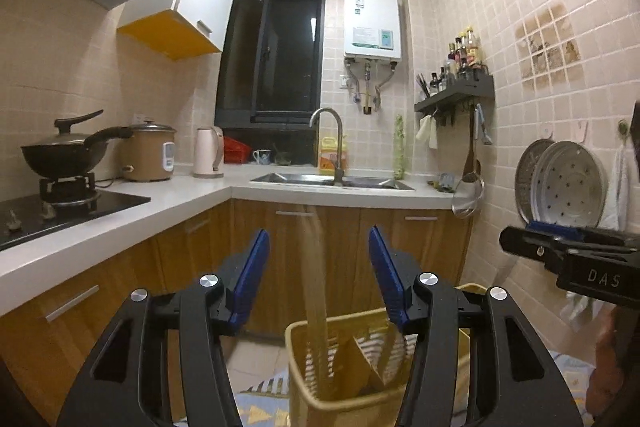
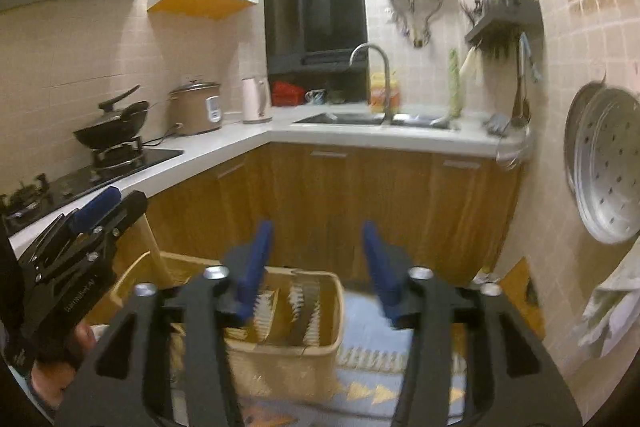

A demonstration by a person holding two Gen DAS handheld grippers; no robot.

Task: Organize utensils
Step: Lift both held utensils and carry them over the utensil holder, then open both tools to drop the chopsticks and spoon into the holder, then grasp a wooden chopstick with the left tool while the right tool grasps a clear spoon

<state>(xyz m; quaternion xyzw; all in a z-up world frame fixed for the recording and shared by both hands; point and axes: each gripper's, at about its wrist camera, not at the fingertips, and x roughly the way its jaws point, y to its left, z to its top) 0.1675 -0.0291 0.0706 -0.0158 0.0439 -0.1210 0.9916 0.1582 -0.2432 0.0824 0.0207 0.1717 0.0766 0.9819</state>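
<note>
Both the left tool (image 1: 318, 267) and the right tool (image 2: 318, 259) are held wide with nothing gripped. A blurred wooden utensil (image 1: 314, 291) is seen standing in the yellow basket (image 1: 304, 379) at lower centre, probably just dropped in for sorting.

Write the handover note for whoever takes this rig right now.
Left tool: open, nothing held, above the yellow basket.
Right tool: open, nothing held, pointed at the lower cabinets past the basket.
Basket: on the floor mat, with blurred wooden pieces standing in it; one long wooden handle sticks up between the left tool's fingers, ungripped.
Ladle hangs from the wall shelf.
Done: cannot tell.
Left: probably grip the handle and sort the basket's utensils.
</note>
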